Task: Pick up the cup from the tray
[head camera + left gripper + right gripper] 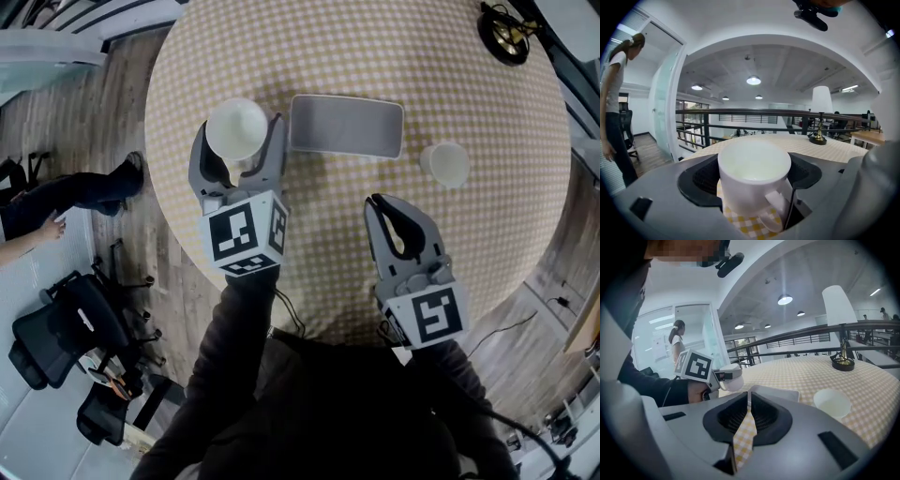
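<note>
Left of grey rectangular tray (346, 126), over yellow-and-white checked tablecloth (487, 103), found white ceramic cup w/ handle (236, 127) clamped between pads of left gripper (752, 174), jaws spread wide against cup body on both sides. Noted tray bare, nothing on it.

Judged pick-up approx. done: cup off tray and in grip. Cannot confirm whether base clears cloth, though checks show beneath it in left gripper view. Left to do, if anything: hold steady, keep clear of tray.

Noted right gripper (380, 204) closed tight on nothing, near table edge, well apart from cup. Found second small white cup (444, 164) on cloth right of tray, nothing touching it.

Re orientation: seen upright, mouth up, long axis vertical; handle points back toward gripper body, i.e. toward person.
</note>
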Motion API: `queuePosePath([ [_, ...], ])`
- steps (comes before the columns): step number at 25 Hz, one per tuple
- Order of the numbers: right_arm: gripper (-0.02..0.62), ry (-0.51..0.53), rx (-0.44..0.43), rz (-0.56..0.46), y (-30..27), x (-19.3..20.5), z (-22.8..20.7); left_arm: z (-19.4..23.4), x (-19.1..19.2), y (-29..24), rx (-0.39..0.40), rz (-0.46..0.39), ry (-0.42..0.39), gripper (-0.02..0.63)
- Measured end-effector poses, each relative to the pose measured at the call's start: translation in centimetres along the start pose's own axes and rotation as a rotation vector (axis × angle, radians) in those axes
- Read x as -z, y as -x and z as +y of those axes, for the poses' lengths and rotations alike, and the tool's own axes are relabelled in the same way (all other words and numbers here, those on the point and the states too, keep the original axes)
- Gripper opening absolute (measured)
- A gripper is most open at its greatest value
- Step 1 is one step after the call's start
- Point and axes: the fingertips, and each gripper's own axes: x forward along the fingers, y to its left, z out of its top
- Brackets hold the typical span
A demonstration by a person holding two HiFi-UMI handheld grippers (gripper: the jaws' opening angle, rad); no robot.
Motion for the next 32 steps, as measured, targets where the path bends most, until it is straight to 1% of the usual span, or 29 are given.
queuePosePath([
  [5, 0.025, -0.001, -0.022, 0.029, -1.5, 0.7, 0.3, 2.8, 2.0, -0.6, -0.041, 0.04, 0.012, 0.43],
  [11, 0.026, 0.002, -0.026, 0.049, -2.0, 0.8, 0.3, 3.2, 3.5, -0.9, -0.047, 0.074, 0.018, 0.43],
  [15, 0.026, 0.011, -0.029, 0.044, -2.5, 1.1, 0.0, 3.3, 3.8, -1.3, -0.043, 0.063, 0.02, 0.43],
  [20, 0.026, 0.013, -0.022, 0.043, -2.1, 0.7, 0.9, 3.8, 3.7, -0.2, -0.048, 0.028, 0.059, 0.431],
  [23, 0.026, 0.019, -0.019, 0.036, -2.0, 0.6, 0.9, 3.8, 3.8, -0.1, -0.047, 0.018, 0.055, 0.431],
  [27, 0.026, 0.021, -0.018, 0.02, -2.1, 0.1, 0.3, 3.3, 4.4, -0.5, -0.05, 0.03, 0.045, 0.433],
  [32, 0.026, 0.036, -0.01, 0.035, -1.7, 0.2, 0.4, 3.8, 4.0, 1.3, -0.058, -0.001, 0.053, 0.433],
])
